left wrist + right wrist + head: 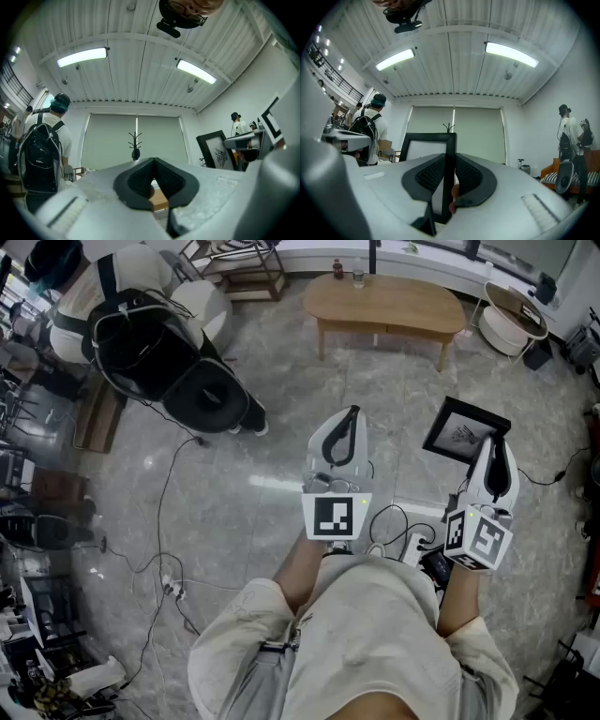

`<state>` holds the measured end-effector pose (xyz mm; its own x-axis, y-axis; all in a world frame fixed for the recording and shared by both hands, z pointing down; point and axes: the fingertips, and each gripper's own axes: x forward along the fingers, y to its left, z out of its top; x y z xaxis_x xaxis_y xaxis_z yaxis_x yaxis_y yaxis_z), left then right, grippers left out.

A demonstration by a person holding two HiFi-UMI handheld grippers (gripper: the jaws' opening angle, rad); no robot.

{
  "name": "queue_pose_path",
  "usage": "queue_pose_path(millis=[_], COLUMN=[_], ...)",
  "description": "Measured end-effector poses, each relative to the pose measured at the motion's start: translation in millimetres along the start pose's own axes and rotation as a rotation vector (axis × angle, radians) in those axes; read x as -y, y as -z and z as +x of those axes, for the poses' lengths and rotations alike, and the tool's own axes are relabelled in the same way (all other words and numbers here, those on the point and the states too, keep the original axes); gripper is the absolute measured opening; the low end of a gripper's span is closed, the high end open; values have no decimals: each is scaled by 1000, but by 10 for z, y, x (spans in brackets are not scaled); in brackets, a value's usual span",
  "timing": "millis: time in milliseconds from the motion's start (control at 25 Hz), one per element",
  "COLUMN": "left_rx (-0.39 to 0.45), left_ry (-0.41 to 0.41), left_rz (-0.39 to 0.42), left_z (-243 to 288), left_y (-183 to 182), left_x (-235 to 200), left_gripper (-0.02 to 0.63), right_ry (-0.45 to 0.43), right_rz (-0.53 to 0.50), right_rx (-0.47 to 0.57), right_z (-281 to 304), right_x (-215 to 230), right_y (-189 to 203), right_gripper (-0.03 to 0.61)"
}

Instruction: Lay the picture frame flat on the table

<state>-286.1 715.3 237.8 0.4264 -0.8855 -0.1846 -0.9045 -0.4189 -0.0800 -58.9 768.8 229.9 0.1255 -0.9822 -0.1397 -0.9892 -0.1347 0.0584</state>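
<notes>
The right hand-held gripper [497, 442] was clenched on the frame [461, 432]. In the right gripper view one black side rail of the frame stood upright between the two ribbed pads, which pressed on it from either side. The rest of the frame extended to the left of the jaws.

The frame was black, with a pale picture bearing a dark drawing. It was held in the air above the floor [234, 484], in front of the person and to their right. It touched no surface. In the head view it appeared tilted, its face turned upward and towards the person.

The left hand-held gripper [351, 418] was closed and empty. In the left gripper view its pads met at the tips with nothing between them. It was held near the middle of the person's body, well apart from the frame.

The bench [389, 301], a low wooden table with rounded ends, stood well ahead of both grippers. A bottle [337, 268] and a glass [358, 277] stood just beside each other near its far edge. The frame was well apart from the bench.

A second person [141, 343] wearing a black backpack stood to the left. Cables [164, 512] ran loosely across the grey marbled floor.
</notes>
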Motion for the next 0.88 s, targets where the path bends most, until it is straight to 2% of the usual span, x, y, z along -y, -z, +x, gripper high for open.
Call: queue_pose_path(millis=[120,400,880], left_rx=[-15,-17,-14], left_ry=[-7,12,13], left_rz=[-28,-3,-1], left_z=[-17,-33,-248], left_y=[24,35,18], left_x=[-61,-183,-680], left_gripper=[5,5,5], right_ry=[6,29,34], right_rz=[-3,7,16], right_rx=[3,-3,16], right_z=[4,19,22], right_x=[-54,-157,-699], right_y=[-40,-9,-64], right_gripper=[67,67,69])
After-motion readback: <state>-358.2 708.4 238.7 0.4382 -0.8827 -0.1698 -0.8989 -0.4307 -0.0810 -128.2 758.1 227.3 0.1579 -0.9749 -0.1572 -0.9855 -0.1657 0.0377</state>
